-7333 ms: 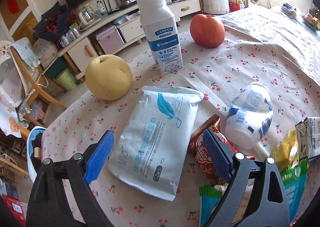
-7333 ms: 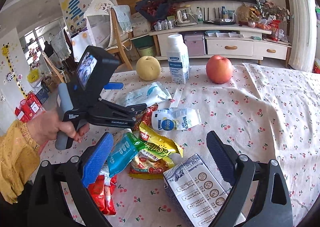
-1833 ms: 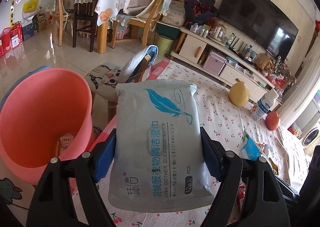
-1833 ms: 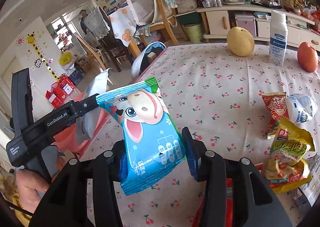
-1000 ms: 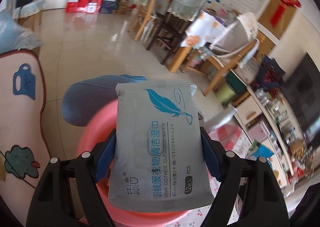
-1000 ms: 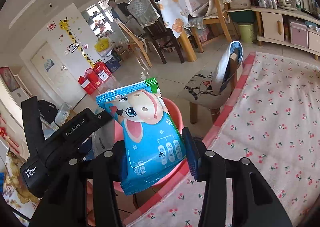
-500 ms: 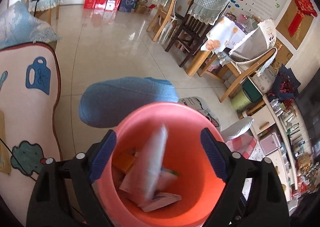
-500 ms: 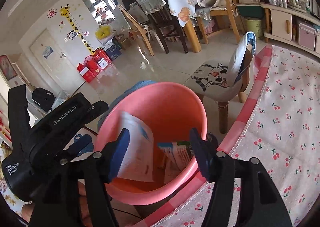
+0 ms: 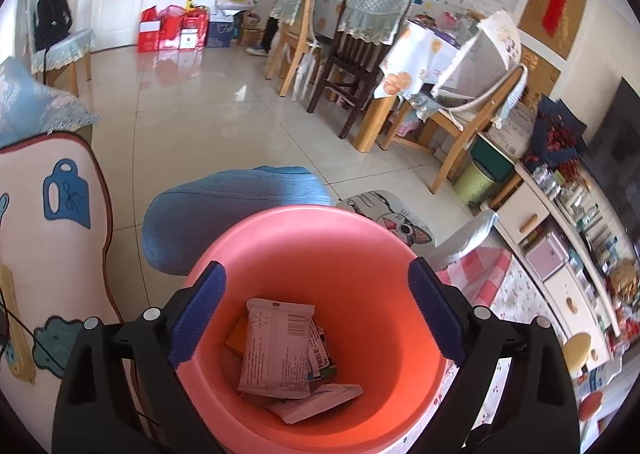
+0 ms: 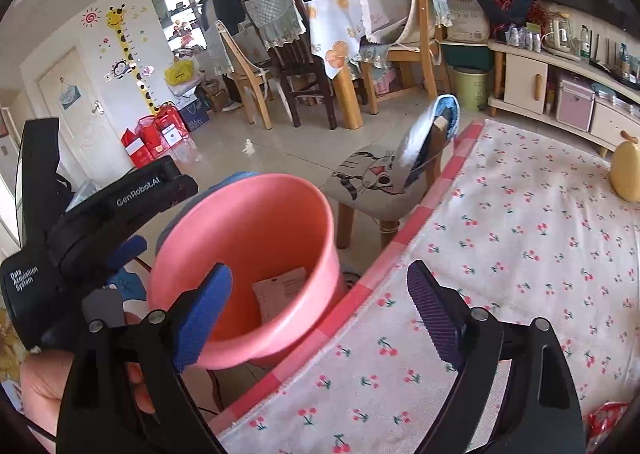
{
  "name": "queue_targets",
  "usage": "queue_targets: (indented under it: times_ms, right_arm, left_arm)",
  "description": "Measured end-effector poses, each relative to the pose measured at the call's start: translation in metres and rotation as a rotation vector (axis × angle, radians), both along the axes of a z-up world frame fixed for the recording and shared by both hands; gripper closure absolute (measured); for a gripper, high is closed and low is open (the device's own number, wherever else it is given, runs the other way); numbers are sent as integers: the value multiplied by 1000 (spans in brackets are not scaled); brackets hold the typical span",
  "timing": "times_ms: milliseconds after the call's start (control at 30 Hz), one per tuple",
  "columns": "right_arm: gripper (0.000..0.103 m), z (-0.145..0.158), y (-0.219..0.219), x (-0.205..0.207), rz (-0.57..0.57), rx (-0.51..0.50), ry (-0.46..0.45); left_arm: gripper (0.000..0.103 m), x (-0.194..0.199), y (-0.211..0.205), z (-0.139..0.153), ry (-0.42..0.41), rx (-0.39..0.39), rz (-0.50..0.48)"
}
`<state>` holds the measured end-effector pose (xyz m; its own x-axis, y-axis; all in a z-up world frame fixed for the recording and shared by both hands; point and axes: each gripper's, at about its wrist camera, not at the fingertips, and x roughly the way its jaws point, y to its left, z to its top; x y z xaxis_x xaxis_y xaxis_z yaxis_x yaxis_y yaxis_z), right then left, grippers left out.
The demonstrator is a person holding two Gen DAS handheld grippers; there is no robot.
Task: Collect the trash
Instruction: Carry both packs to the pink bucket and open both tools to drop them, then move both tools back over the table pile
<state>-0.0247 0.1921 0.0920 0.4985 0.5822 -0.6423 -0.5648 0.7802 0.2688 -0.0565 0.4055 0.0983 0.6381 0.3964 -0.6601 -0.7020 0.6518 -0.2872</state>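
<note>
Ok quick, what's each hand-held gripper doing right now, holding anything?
Left hand-held gripper: open, empty, over the pink bin.
Right hand-held gripper: open, empty, beside that bin.

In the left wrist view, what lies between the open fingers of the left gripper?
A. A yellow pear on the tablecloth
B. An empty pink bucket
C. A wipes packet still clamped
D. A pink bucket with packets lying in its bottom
D: the left gripper is open and holds nothing, above the pink bucket, where packets lie at the bottom.
</note>
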Motion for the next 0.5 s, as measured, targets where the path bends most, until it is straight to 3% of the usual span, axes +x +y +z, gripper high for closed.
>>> queue_targets:
  times_ms: [500]
  right_arm:
    - [10, 3, -97, -26, -148, -85, -42]
  left_arm:
    - [9, 26, -66, 4, 48, 153, -226]
